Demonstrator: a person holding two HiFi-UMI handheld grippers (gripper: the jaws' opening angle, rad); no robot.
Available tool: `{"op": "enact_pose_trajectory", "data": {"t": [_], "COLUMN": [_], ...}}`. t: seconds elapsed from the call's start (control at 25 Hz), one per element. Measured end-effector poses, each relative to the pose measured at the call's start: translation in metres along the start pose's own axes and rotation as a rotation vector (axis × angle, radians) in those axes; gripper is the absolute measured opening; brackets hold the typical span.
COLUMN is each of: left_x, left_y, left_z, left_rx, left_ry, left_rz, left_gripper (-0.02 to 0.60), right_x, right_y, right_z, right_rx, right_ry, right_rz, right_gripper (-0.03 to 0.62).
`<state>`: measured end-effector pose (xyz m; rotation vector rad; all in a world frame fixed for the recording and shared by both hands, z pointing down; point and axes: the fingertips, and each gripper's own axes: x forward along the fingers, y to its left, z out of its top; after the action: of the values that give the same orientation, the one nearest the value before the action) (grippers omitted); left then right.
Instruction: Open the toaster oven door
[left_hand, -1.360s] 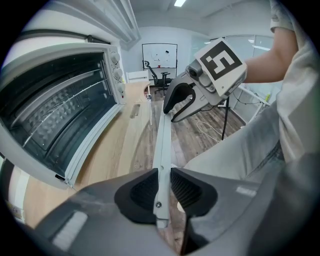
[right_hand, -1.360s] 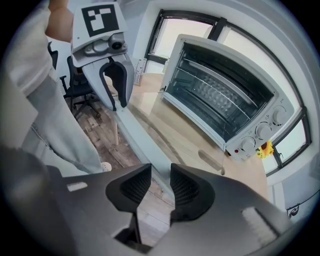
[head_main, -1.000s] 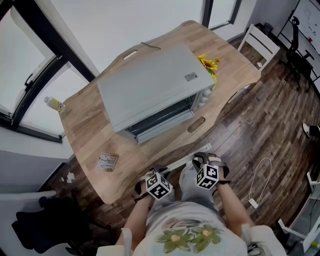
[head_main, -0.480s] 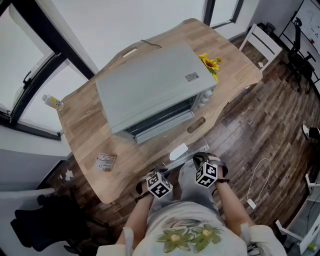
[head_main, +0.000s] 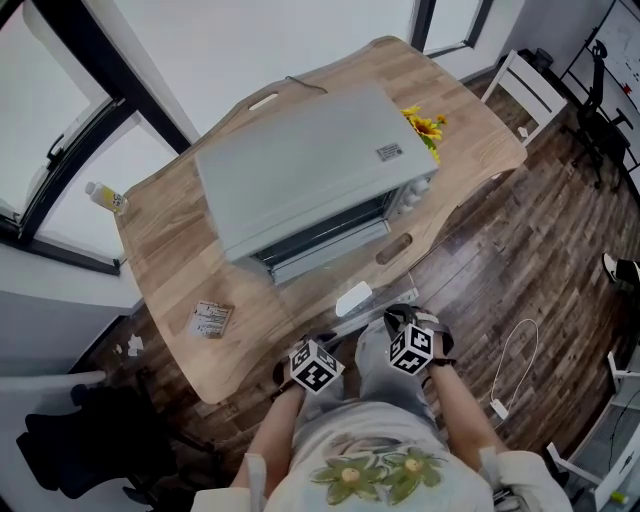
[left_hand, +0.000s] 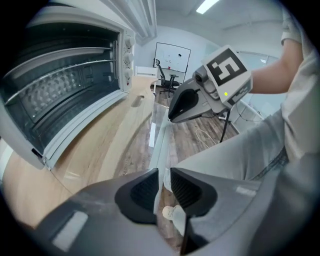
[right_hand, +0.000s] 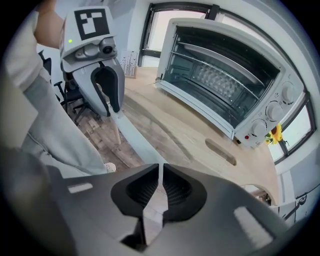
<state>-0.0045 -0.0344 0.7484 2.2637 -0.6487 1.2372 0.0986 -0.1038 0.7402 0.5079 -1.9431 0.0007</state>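
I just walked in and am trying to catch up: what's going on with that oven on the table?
A person is working on a toaster oven that sits on a wooden table, with a hand-held gripper in each hand. Its glass door is already swung down and open. The left hand-held gripper is clamped on the door handle. The right hand-held gripper, whose jaws have just been closing, pinches the same handle further along.
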Motion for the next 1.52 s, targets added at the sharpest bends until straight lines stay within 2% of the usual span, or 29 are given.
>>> {"op": "enact_pose_trajectory", "data": {"t": [0.16, 0.32, 0.56, 0.76, 0.84, 1.12, 1.32, 1.52], "left_x": [-0.019, -0.044, -0.089, -0.131, -0.148, -0.191, -0.21, -0.224], "left_y": [0.01, 0.022, 0.031, 0.027, 0.024, 0.013, 0.002, -0.009], "left_z": [0.017, 0.039, 0.071, 0.094, 0.101, 0.107, 0.103, 0.097], "left_rx": [-0.07, -0.107, -0.122, -0.213, -0.225, -0.175, -0.178, -0.141], "left_ry": [-0.096, -0.209, -0.379, -0.544, -0.598, -0.697, -0.75, -0.771], "left_rz": [0.021, 0.063, 0.111, 0.076, 0.069, 0.095, 0.067, 0.072], "left_gripper": [0.084, 0.046, 0.005, 0.005, 0.005, 0.005, 0.005, 0.005], "right_x": [-0.013, -0.031, -0.064, -0.097, -0.11, -0.156, -0.179, -0.192], "right_y": [0.001, -0.002, -0.003, -0.002, -0.001, 0.001, 0.009, 0.022], "right_z": [0.013, 0.031, 0.062, 0.088, 0.097, 0.127, 0.142, 0.147], "right_rx": [0.061, 0.162, 0.205, 0.284, 0.329, 0.471, 0.512, 0.552], "right_ry": [-0.052, -0.134, -0.238, -0.35, -0.399, -0.542, -0.619, -0.658], "right_rz": [-0.015, -0.042, -0.086, -0.129, -0.136, -0.157, -0.165, -0.182], "right_gripper": [0.018, 0.002, 0.0, 0.0, 0.0, -0.002, -0.002, -0.002]}}
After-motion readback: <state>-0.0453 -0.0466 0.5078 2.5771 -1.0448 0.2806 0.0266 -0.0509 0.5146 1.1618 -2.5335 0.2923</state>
